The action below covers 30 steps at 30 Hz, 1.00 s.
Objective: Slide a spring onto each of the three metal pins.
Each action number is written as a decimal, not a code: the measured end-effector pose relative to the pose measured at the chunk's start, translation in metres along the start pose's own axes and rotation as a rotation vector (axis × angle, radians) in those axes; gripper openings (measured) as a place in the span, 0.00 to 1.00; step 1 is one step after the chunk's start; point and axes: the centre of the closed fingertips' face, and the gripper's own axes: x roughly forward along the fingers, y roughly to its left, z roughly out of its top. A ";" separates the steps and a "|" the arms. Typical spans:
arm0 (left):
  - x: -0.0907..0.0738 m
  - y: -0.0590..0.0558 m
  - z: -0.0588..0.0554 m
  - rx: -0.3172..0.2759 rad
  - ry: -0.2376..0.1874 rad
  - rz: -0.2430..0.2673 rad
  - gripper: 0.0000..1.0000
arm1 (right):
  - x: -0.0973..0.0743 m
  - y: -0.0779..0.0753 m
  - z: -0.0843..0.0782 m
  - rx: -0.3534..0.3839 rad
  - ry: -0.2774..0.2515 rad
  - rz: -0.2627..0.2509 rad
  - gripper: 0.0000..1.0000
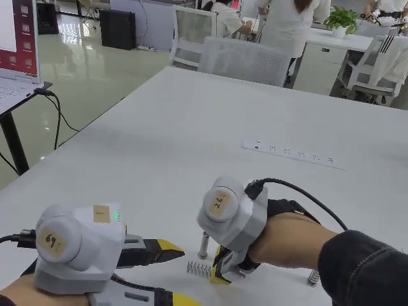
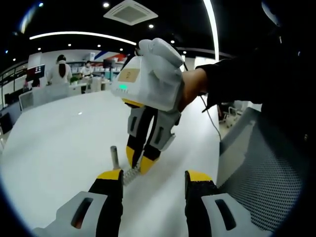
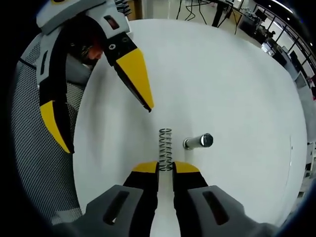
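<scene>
Right gripper (image 1: pixel 217 271), grey plastic body with black jaws tipped yellow, was pointed steeply down; bare right hand (image 1: pixel 287 239) was wrapped around its rear, wrist bent downward, forearm in a dark sleeve (image 1: pixel 363 268) entering from the lower right; in the right gripper view its jaws stood almost together, pinching one end of a thin coiled metal spring (image 3: pixel 165 145). Left gripper (image 1: pixel 182 276), same grey and yellow build, lay low and near-horizontal, pointing toward the right gripper; jaws spread wide apart, nothing between them; their tips sat just beside the right gripper's tips, not touching.
</scene>
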 end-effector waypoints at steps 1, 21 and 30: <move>0.000 0.000 0.000 0.000 0.000 0.001 0.44 | -0.002 0.001 0.001 -0.002 -0.004 0.000 0.08; 0.000 -0.003 0.007 0.069 -0.009 -0.011 0.30 | -0.060 0.037 0.014 -0.069 -0.026 0.074 0.08; -0.002 -0.009 0.014 0.126 -0.017 -0.032 0.14 | -0.068 0.046 0.018 -0.110 -0.020 0.088 0.08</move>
